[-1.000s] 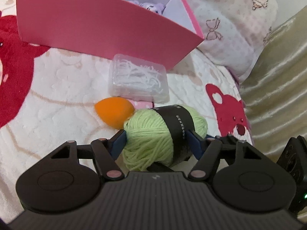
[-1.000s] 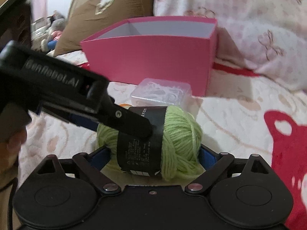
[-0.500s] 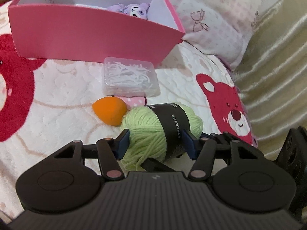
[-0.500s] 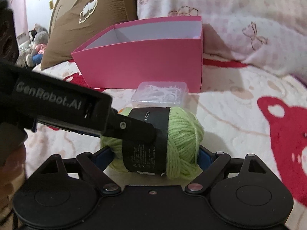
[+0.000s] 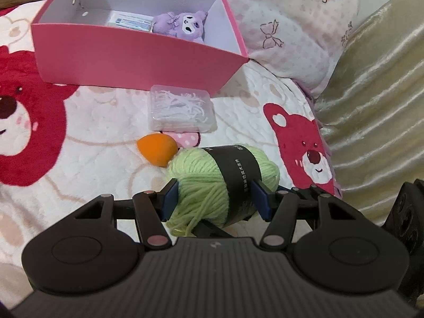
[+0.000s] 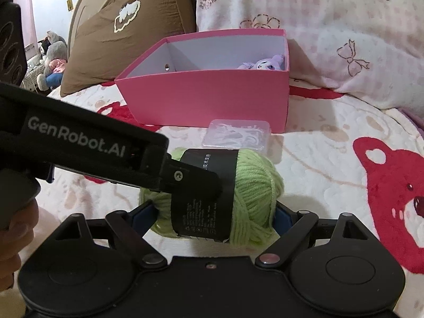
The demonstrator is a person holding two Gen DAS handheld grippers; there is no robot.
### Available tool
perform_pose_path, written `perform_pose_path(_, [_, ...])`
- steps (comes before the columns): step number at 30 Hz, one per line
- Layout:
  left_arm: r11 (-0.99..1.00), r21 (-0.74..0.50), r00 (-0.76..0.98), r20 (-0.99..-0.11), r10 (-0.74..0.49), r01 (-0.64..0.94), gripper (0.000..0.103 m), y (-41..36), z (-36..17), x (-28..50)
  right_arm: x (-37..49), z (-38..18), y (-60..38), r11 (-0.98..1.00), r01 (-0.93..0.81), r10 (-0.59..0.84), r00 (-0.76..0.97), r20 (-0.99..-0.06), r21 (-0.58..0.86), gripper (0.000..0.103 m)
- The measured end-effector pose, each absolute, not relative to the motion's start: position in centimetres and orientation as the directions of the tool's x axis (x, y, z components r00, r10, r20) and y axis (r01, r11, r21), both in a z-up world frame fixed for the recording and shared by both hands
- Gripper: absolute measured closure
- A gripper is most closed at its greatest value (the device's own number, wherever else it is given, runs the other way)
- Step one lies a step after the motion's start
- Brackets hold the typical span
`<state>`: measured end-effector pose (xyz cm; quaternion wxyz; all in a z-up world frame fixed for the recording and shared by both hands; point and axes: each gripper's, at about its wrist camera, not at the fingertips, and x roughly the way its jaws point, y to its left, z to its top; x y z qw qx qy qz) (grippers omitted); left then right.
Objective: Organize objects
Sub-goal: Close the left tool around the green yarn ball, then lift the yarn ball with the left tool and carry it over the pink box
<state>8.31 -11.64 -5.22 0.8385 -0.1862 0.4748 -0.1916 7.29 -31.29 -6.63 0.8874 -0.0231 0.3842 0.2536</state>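
A green yarn ball (image 5: 222, 182) with a black label is held between both grippers above the blanket. My left gripper (image 5: 216, 198) is shut on the yarn ball, its blue pads against both ends. My right gripper (image 6: 214, 213) is shut on the same yarn ball (image 6: 251, 193) from another side. The left gripper's black body (image 6: 87, 143) crosses the right wrist view. The open pink box (image 5: 132, 53) stands behind, holding a purple plush (image 5: 182, 25) and a small white packet (image 5: 129, 22).
A clear plastic case of white floss picks (image 5: 181, 108) lies in front of the box. An orange teardrop sponge (image 5: 157, 148) lies next to it on the bear-print blanket (image 5: 79, 122). Pillows stand behind the box (image 6: 344, 39), and a gold curtain (image 5: 376, 92) hangs at the right.
Both grippers have risen with the yarn ball, so the box's inside with the plush and packet has come into view. The grip on the yarn is unchanged.
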Motion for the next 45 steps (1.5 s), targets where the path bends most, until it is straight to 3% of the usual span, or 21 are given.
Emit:
perform_pose_path(12, [0.863, -0.484, 0.492, -0.722, -0.487, 0.145, 0.043, -9.4, -1.1, 6.2, 4.8, -2.8, -29.1, 0.867, -0.482, 0.427, 0.59, -0.685, 0.126, 0.011])
perform_pose_path(20, [0.869, -0.477, 0.535, -0.703, -0.468, 0.133, 0.043, -6.9, 1.6, 4.5, 3.3, -0.3, -27.9, 0.847, -0.51, 0.48, 0.61, -0.631, 0.151, 0.011])
perform_pose_path(34, [0.868, -0.477, 0.596, -0.659, -0.459, 0.142, 0.041, -4.1, 5.0, 3.0, 2.3, 3.2, -25.0, 0.814, -0.576, 0.499, 0.628, -0.597, 0.075, 0.011])
perform_pose_path(45, [0.89, -0.433, 0.618, -0.664, -0.421, 0.141, 0.041, -3.6, 6.9, 4.1, 3.4, 4.7, -24.3, 0.787, -0.605, 0.545, 0.587, -0.599, 0.123, 0.011])
